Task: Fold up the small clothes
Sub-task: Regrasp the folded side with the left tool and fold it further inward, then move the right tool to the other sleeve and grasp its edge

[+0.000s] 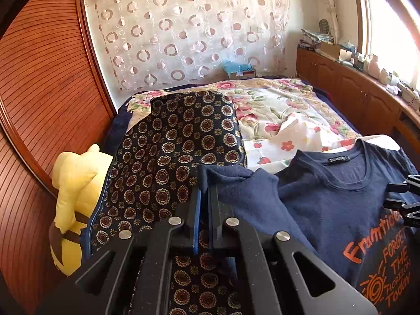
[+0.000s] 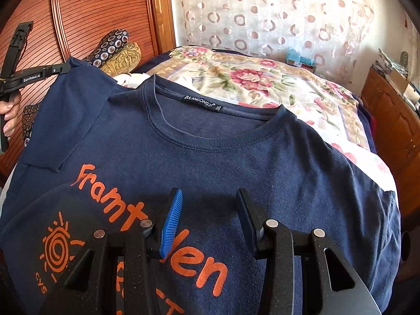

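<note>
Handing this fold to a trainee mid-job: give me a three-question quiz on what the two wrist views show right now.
1. True or false: the left tongs are clamped on the navy T-shirt.
2. The right tongs are: A) open above the shirt, B) shut on the collar, C) holding the pillow.
3. Which part of the shirt is lifted and folded inward?

Key:
1. True.
2. A.
3. The sleeve held by the left tongs.

Sunlight is pouring through the window [image 1: 388,34] onto wooden cabinets [image 1: 349,84], a sheer circle-print curtain [image 1: 189,29] is hanging behind the floral-covered bed [image 1: 283,105], a ribbed wooden headboard [image 1: 42,84] standing left.
</note>
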### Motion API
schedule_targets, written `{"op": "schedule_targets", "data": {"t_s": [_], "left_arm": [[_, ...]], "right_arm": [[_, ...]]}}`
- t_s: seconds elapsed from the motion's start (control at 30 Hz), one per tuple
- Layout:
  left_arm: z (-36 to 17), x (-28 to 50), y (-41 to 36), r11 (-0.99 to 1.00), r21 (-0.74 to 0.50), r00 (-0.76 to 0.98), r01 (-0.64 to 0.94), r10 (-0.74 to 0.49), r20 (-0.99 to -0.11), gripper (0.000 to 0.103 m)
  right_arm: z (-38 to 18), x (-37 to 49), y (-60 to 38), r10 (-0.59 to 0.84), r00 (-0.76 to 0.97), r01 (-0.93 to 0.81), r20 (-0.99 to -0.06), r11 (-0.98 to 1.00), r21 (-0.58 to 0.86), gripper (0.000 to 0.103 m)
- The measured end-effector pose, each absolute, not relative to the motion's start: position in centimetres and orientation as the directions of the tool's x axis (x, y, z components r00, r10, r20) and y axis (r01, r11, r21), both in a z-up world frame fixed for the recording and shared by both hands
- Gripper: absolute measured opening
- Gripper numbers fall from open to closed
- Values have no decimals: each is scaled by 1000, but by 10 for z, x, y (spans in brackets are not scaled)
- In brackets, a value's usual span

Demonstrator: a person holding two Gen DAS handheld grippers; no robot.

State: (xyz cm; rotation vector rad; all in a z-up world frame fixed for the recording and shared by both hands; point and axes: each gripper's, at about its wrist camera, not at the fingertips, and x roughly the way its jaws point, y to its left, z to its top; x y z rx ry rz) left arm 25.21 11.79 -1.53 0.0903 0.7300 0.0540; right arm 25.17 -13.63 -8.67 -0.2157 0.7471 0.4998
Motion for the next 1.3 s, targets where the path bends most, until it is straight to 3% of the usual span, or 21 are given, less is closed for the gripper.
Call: {"op": "schedule_targets", "data": {"t_s": [0.07, 0.23, 0.3, 0.37, 0.43, 0.47, 0.67, 0.77, 1.3], "left_arm": [[-10, 247, 115, 996, 84, 759, -9, 61, -648, 13], [7, 219, 101, 997, 58, 804, 54, -9, -595, 38], [14, 204, 94, 995, 65, 822, 74, -24, -569, 41], [21, 187, 86, 993, 77, 841, 87, -32, -540, 52], [27, 172, 82, 992, 75, 855, 99, -46, -516, 76], [30, 163, 79, 992, 66, 860, 109, -61, -507, 78], [28, 134, 60, 986, 37, 854, 163, -122, -506, 79], [18, 122, 48, 982, 22, 843, 188, -150, -517, 80], [-59, 115, 9, 972, -42, 707, 230, -197, -680, 80]], "right_arm": [[-87, 252, -137, 355, 625, -505, -695, 863, -13, 44], [-86, 253, -136, 347, 626, -504, -698, 863, -23, 44], [-85, 253, -135, 322, 634, -495, -703, 868, -49, 44], [-78, 248, -138, 304, 653, -478, -694, 876, -66, 44], [-67, 236, -143, 309, 673, -466, -672, 883, -61, 44], [-62, 230, -146, 310, 683, -461, -662, 885, -61, 44], [-40, 182, -167, 279, 746, -404, -605, 911, -77, 45], [-38, 159, -182, 259, 768, -368, -586, 927, -74, 52], [-61, 79, -267, 83, 801, -146, -593, 988, -59, 54]]}}
